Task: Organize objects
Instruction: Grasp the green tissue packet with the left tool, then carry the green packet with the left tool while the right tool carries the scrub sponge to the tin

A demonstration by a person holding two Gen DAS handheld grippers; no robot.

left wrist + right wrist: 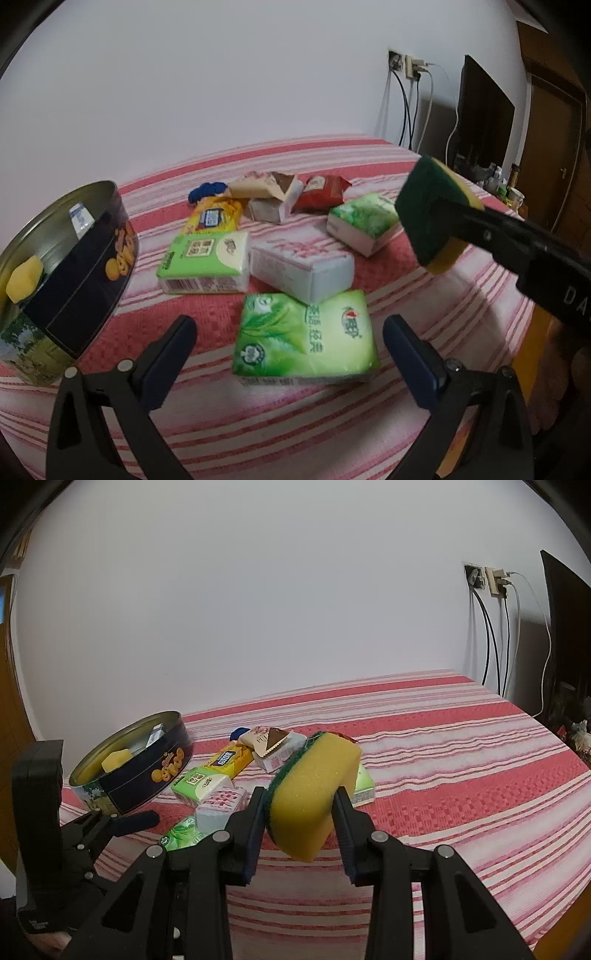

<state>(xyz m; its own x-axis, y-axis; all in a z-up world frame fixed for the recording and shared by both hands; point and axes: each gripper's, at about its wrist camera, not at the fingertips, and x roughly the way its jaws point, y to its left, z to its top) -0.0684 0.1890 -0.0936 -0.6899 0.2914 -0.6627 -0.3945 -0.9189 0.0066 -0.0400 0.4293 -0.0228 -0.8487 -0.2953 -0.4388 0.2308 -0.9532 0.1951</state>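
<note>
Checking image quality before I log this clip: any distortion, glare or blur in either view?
Left wrist: fisheye bends the cookie tin, bright glare on the green tissue pack, held sponge slightly soft. Right wrist: black vignette corners, bedspread stripes curve, sponge sharp, lighting even.

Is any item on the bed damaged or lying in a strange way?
Yes. The small carton at the back of the pile is torn open, its flaps sticking up. The tissue packs lie scattered at different angles.
</note>
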